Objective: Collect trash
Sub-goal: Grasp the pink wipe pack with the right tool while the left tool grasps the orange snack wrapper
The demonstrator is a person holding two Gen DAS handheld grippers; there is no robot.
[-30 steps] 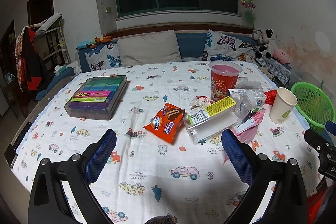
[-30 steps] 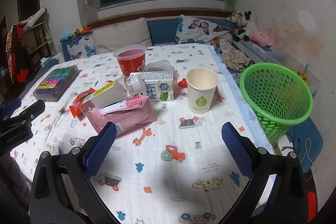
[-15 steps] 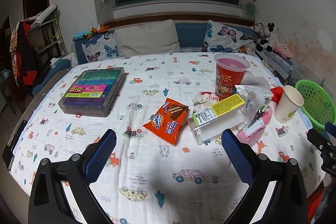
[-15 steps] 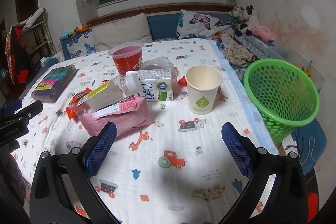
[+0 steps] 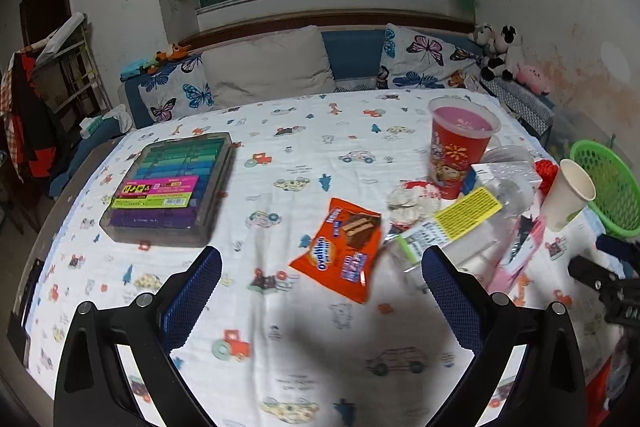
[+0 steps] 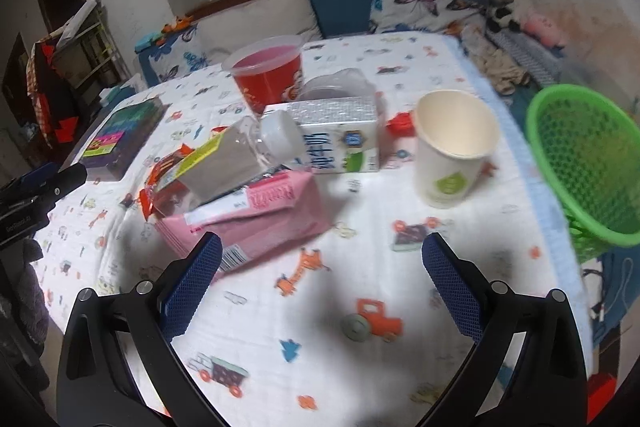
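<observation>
Left wrist, left gripper (image 5: pixel 322 291) jaws wide, empty, right gripper (image 6: pixel 322 287) likewise

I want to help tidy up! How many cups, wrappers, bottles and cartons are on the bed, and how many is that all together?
Cups: 2, the red cup and the white paper cup.
Wrappers or packets: 2, the orange snack wrapper and the pink packet.
Bottles: 1, the clear plastic bottle.
Cartons: 1, the milk carton.
Total: 6.
</observation>
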